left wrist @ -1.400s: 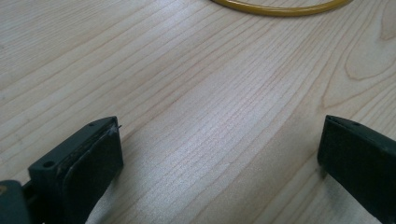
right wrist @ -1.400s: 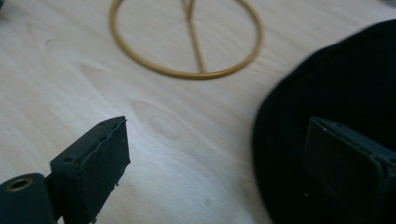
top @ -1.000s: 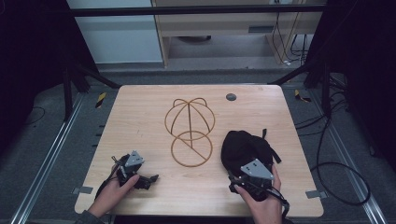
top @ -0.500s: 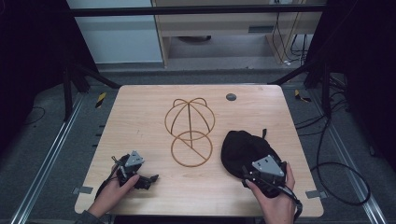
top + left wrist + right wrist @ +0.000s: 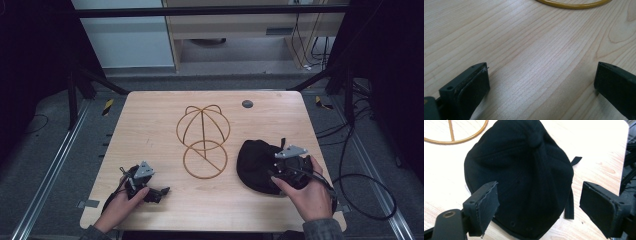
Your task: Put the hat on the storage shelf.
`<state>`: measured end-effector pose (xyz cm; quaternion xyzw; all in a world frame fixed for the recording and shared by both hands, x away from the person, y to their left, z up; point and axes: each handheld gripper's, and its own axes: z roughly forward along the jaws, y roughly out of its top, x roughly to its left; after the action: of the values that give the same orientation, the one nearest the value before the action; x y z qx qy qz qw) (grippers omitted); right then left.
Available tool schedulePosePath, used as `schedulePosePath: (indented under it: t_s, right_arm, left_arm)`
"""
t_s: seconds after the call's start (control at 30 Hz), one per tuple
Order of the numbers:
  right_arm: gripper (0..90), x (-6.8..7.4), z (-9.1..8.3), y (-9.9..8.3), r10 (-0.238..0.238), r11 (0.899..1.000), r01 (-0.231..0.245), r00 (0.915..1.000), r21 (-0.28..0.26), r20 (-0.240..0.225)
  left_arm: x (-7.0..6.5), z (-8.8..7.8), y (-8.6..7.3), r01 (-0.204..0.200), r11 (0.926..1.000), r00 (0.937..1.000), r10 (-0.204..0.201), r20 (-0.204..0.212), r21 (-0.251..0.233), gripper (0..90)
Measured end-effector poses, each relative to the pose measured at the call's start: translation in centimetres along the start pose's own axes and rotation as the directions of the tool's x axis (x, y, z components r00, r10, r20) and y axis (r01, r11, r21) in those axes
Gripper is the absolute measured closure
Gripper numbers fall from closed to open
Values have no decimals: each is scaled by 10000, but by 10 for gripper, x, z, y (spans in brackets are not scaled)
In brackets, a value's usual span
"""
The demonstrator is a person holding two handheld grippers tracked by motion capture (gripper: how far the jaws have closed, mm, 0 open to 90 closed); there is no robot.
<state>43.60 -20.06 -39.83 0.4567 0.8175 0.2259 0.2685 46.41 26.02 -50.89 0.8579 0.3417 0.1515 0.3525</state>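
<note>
A black cap [image 5: 257, 162] [image 5: 524, 175] lies on the right half of the wooden table [image 5: 150, 125]. A gold wire hat stand [image 5: 202, 140] lies flat at the table's middle. My right gripper [image 5: 276, 170] [image 5: 539, 210] hovers over the cap's near right side; its jaws stand wide apart, have just been closing a little, and the pads press on nothing. My left gripper [image 5: 161, 192] [image 5: 541, 87] rests low at the table's front left, open over bare wood, with an arc of the stand's gold ring [image 5: 574, 3] ahead of it.
A small dark round disc [image 5: 247, 104] sits in the tabletop near the far edge. The cap's strap [image 5: 570, 205] trails off its side onto the wood. Cables lie on the floor at the right.
My right hand has moved right and up over the cap's near side. The left hand and gripper have stayed in place.
</note>
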Motion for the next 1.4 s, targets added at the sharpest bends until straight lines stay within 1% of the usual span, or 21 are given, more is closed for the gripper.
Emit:
schedulePosePath:
  t_s: [0.03, 0.07, 0.1, 0.13, 0.17, 0.23, 0.27, 0.33, 0.4, 0.5, 0.63, 0.67, 0.8, 0.93, 0.97, 1.03, 1.17, 1.23, 1.37, 1.4]
  right_arm:
    - [162, -3, 2, 5, -91, 9996, 96, 9998, 277, -180]
    - [165, -4, 4, 8, -150, 9991, 162, 9994, 403, -302]
    - [166, -6, 6, 11, -149, 9986, 171, 9989, 505, -453]
    - [177, -8, 9, 15, -200, 9979, 244, 9972, 601, -721]
    - [188, -10, 12, 19, -284, 9977, 334, 9962, 593, -826]
    - [189, -12, 16, 25, -382, 9964, 451, 9946, 712, -961]
    - [191, -13, 20, 29, -499, 9952, 583, 9933, 782, -1046]
    - [199, -14, 25, 35, -505, 9944, 614, 9910, 864, -1236]
    - [212, -14, 28, 39, -620, 9927, 742, 9902, 951, -1252]
    - [255, -14, 34, 46, -619, 9922, 770, 9869, 983, -1487]
    - [341, -17, 40, 52, -668, 9880, 882, 9842, 1270, -1640]
    - [364, -18, 43, 53, -578, 9875, 823, 9825, 1343, -1770]
    - [469, -20, 47, 56, -627, 9846, 947, 9760, 1470, -2083]
    - [604, -21, 51, 55, -687, 9815, 1063, 9720, 1594, -2249]
    - [650, -21, 52, 55, -767, 9799, 1158, 9703, 1623, -2293]
    - [743, -22, 50, 53, -960, 9803, 1323, 9679, 1463, -2323]
    - [765, -22, 39, 53, -814, 9878, 1111, 9658, 1095, -2460]
    - [768, -21, 33, 52, -855, 9900, 1094, 9671, 887, -2395]
    - [770, -22, 20, 52, -785, 9960, 866, 9650, 214, -2502]
    - [770, -22, 16, 52, -780, 9968, 800, 9632, -25, -2571]
  left_arm:
    - [0, 0, 0, 0, 10000, 10000, 0, 1, -2, 0]
    - [0, 0, 0, 2, 10000, 10000, -2, 1, -2, 0]
    - [0, 0, 0, 1, 10000, 10000, -1, 1, -2, 0]
    - [0, 0, 0, 5, 10000, 10000, -5, 1, -6, 0]
    - [0, 0, 0, 3, 10000, 10000, -3, 0, -3, 0]
    - [0, 0, 0, -1, 10000, 10000, 1, 0, -3, 0]
    - [0, 0, 0, 3, 10000, 10000, -3, 0, -5, 0]
    - [0, 0, 0, 1, 10000, 10000, -1, 0, -4, 0]
    - [0, 0, 0, 3, 10000, 10000, -3, 0, -3, 0]
    - [0, 0, 0, 1, 10000, 10000, -1, 1, -1, 0]
    - [0, 0, 0, 3, 10000, 10000, -3, 1, -3, 0]
    - [0, 0, 0, 4, 10000, 10000, -4, 1, -3, 0]
    - [0, 0, 0, 5, 10000, 10000, -5, 1, -4, 0]
    - [0, 0, 0, 2, 10000, 10000, -2, 1, -5, 0]
    - [0, 0, 0, 0, 10000, 10000, 0, 1, -1, 0]
    - [0, 0, 0, 1, 10000, 10000, -1, -2, -4, 0]
    - [0, 0, 0, 8, 10000, 10000, -8, -8, -6, 0]
    - [0, 0, 0, -4, 10000, 10000, 4, -11, 9, 0]
    - [0, 0, 0, 19, 10000, 10000, -19, -17, -5, 0]
    - [0, 0, 0, 24, 10000, 10000, -24, -21, -5, 0]
